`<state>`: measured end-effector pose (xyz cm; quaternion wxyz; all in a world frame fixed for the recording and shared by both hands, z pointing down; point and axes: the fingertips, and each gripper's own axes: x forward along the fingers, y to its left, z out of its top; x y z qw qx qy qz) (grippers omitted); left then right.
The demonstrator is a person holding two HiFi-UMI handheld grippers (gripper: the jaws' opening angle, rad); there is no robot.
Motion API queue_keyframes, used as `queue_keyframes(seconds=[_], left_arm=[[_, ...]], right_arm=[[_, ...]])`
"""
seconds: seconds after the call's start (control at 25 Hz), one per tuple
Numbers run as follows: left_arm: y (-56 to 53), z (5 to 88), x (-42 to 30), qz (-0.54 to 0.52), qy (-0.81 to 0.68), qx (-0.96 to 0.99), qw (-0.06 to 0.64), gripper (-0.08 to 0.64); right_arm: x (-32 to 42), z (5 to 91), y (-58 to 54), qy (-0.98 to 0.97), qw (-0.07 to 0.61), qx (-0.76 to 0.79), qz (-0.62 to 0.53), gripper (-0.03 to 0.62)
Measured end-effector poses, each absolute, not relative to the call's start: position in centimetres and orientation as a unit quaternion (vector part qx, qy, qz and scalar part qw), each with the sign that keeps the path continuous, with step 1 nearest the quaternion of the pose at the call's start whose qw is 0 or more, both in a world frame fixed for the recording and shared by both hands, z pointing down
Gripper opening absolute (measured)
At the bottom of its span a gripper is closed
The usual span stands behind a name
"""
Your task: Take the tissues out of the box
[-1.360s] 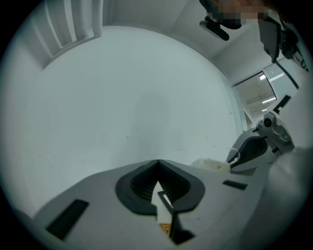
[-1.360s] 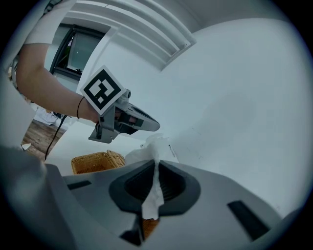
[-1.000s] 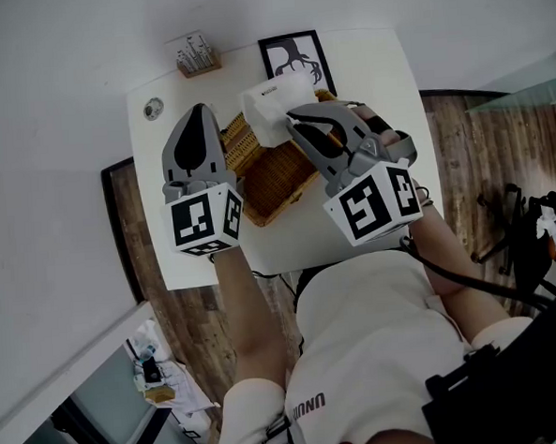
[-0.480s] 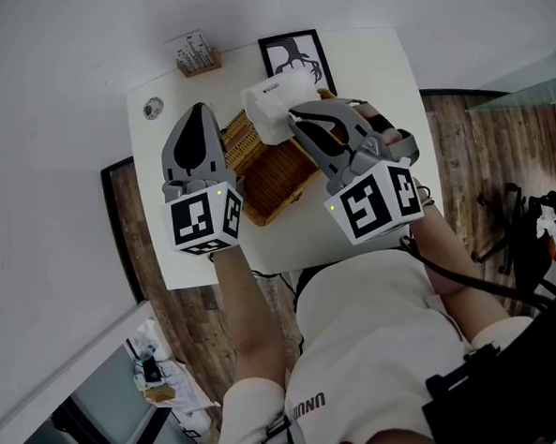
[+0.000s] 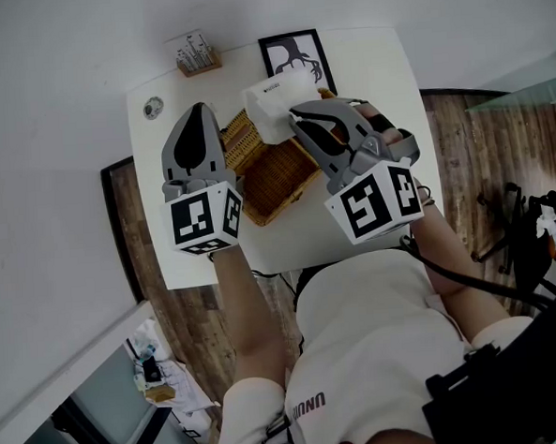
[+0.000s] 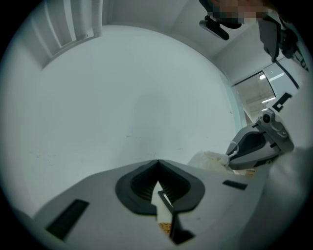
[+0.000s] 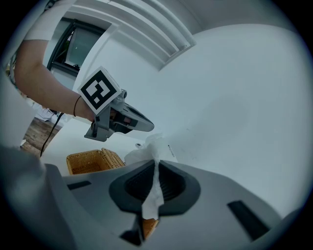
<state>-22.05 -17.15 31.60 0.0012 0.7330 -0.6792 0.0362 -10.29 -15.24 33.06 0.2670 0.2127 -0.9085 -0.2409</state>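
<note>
A tan woven wicker basket (image 5: 273,174) sits in the middle of a white rectangular table (image 5: 367,70) and is the anchor for everything else. At the basket's far end lies a white, soft-looking rectangular tissue pack (image 5: 273,109) with a small line of dark print on its top face. Whether it rests inside the basket or on its far rim cannot be told.

A thin, white, crumpled paper tissue (image 7: 152,188) rises from that pack. It is bunched and ruffled near the pack, then drawn into a narrow, creased strip. The right gripper (image 5: 295,118) hangs over the far right part of the basket, tilted slightly downward. Its two jaws are pressed together on that strip, which runs between the ribbed dark pads (image 7: 168,184) and ends in a ragged lower edge.

The left gripper (image 5: 196,113) hovers level over the basket's left edge, apart from the tissue. Its jaws meet at the tips with nothing between them; only bare table and a bit of wicker show through the slit.

Beyond the basket, at the table's far edge, stands a black-framed picture (image 5: 294,56). To the far left of the basket are a small wooden holder (image 5: 195,55) and a small round disc (image 5: 153,108)
</note>
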Motion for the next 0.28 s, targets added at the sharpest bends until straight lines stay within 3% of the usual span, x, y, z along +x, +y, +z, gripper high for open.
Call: queue_keyframes(seconds=[0.28], left_arm=[[-17.16,31.55,-22.12,0.035,-0.679,0.733,0.001,0.014]], right_arm=[[-10.35,33.20,-15.20,-0.908,0.271,0.212,-0.241,0.028]])
